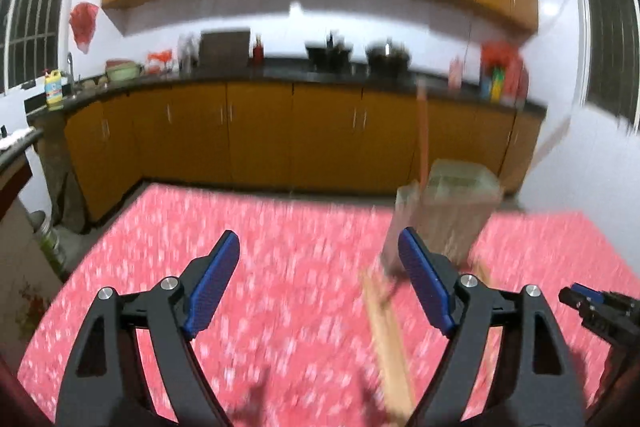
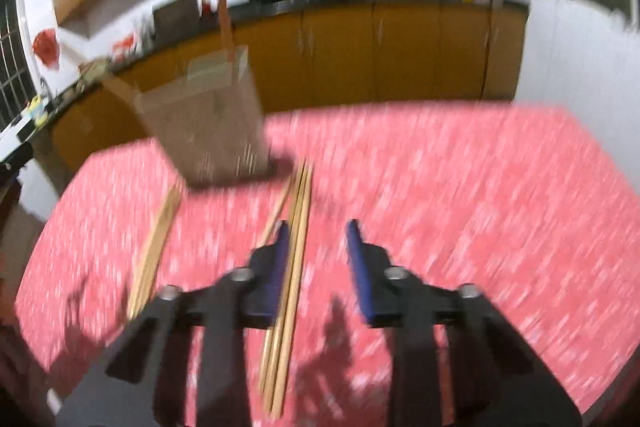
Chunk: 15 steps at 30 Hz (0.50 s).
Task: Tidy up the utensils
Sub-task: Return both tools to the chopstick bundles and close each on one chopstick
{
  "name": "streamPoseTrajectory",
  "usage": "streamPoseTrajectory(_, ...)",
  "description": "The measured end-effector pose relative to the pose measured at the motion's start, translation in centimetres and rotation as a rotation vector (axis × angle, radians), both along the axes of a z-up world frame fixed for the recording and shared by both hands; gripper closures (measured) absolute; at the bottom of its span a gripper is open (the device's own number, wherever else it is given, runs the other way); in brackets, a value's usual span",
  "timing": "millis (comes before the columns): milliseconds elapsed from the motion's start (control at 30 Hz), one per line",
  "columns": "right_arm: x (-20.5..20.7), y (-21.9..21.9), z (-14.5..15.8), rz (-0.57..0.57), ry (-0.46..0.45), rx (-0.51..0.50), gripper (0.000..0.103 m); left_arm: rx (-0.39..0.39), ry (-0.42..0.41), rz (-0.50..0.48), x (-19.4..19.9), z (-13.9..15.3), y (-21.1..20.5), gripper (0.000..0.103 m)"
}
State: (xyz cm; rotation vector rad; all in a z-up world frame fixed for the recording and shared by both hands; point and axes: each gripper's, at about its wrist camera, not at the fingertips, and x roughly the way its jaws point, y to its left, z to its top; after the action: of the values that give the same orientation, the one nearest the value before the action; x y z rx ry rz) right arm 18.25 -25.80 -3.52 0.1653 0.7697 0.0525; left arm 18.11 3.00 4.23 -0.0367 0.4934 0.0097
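Observation:
A clear plastic utensil holder [image 1: 448, 211] stands on the red patterned tablecloth [image 1: 280, 267], with one brown stick upright in it. It also shows in the right wrist view [image 2: 208, 131]. Wooden chopsticks [image 2: 290, 287] lie on the cloth below the holder, and another pair [image 2: 154, 255] lies to their left; one pair shows in the left wrist view [image 1: 388, 339]. My left gripper [image 1: 320, 263] is open and empty, left of the holder. My right gripper [image 2: 318, 247] is open above the cloth, its left finger beside the chopsticks. Both views are blurred.
Orange kitchen cabinets [image 1: 260, 131] and a dark counter with pots and bottles run along the far wall. The table's far edge [image 1: 260, 189] lies just behind the holder. The right gripper's tip [image 1: 592, 311] shows at the right of the left wrist view.

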Motion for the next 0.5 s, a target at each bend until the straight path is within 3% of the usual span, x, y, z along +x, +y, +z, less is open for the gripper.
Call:
streamPoseTrajectory(200, -1.0, 2.4, -4.7, 0.054, 0.123, 0.05, 0.085, -0.037, 0.199, -0.054, -0.9, -5.8, 0.0, 0.031)
streamPoseTrajectory(500, -0.7, 1.8, -5.8, 0.038, 0.155, 0.016, 0.09, -0.044, 0.293, -0.116, -2.1, -9.3, -1.4, 0.042)
